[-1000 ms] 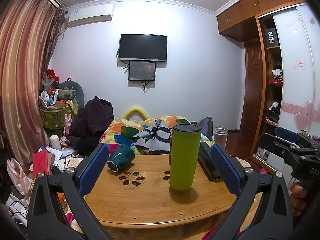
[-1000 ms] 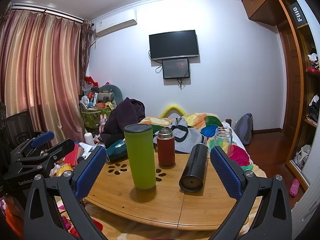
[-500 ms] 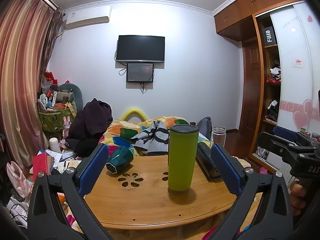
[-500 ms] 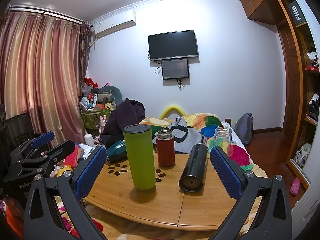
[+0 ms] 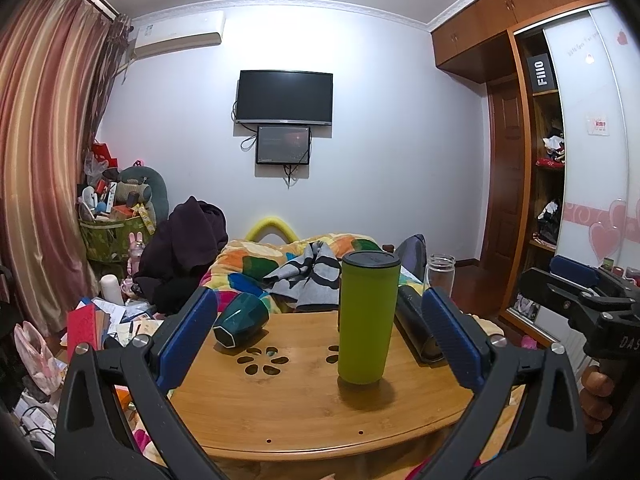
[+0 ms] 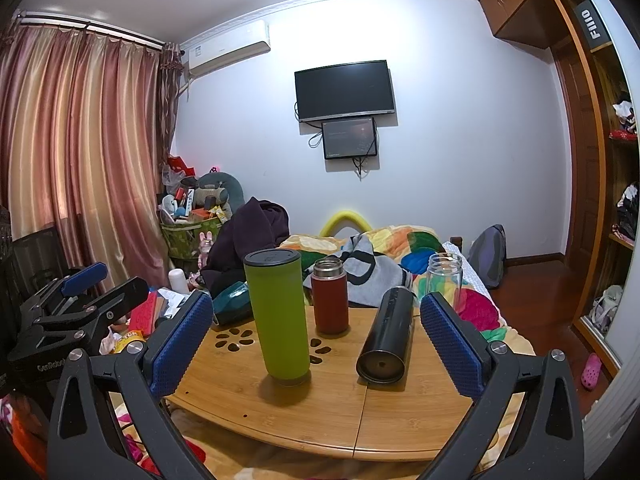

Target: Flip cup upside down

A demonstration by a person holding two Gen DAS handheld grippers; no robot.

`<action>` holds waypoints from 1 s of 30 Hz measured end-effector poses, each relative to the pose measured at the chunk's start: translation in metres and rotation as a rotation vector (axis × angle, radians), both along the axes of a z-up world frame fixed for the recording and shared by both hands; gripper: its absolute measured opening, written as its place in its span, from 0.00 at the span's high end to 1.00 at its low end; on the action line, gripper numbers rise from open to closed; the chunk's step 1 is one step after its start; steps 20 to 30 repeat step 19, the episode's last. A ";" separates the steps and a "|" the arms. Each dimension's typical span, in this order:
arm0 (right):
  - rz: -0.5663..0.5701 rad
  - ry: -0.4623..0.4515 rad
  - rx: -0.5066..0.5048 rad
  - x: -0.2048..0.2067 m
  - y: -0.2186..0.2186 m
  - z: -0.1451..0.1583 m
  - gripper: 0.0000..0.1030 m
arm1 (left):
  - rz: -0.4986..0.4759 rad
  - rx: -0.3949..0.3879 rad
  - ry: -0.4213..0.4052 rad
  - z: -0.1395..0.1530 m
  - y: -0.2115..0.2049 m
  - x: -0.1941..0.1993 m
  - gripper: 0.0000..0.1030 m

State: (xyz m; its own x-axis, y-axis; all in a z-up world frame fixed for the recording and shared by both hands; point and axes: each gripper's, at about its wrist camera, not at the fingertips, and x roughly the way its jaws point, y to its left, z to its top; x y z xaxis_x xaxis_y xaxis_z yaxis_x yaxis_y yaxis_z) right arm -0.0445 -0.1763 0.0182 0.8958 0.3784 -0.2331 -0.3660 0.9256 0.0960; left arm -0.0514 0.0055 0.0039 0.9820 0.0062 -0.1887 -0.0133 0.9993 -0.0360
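A tall green cup (image 5: 366,318) with a dark lid stands upright near the middle of the round wooden table (image 5: 296,412); it also shows in the right wrist view (image 6: 280,316). My left gripper (image 5: 320,344) is open and empty, held back from the table's near edge, with the cup between its fingers' lines of sight. My right gripper (image 6: 316,346) is open and empty, also short of the table. A dark teal cup (image 5: 240,320) lies on its side at the table's back left.
A black flask (image 6: 386,336) lies on its side right of the green cup. A red flask (image 6: 330,296) and a clear glass jar (image 6: 444,280) stand behind. A bed with a colourful quilt (image 5: 280,264) lies beyond the table. Clutter covers the floor at left.
Both views have shifted only slightly; the left gripper has drifted a little, so the green cup sits slightly lower and further left in its view. Nothing on the table moved.
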 end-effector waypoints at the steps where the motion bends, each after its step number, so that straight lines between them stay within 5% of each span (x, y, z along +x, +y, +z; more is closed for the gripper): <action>1: 0.000 0.000 0.000 0.000 0.000 0.000 0.00 | -0.007 -0.001 0.007 0.001 0.000 0.001 0.00; 30: 0.000 0.005 0.001 0.000 -0.001 0.000 0.00 | -0.030 -0.013 0.019 0.003 -0.002 0.001 0.00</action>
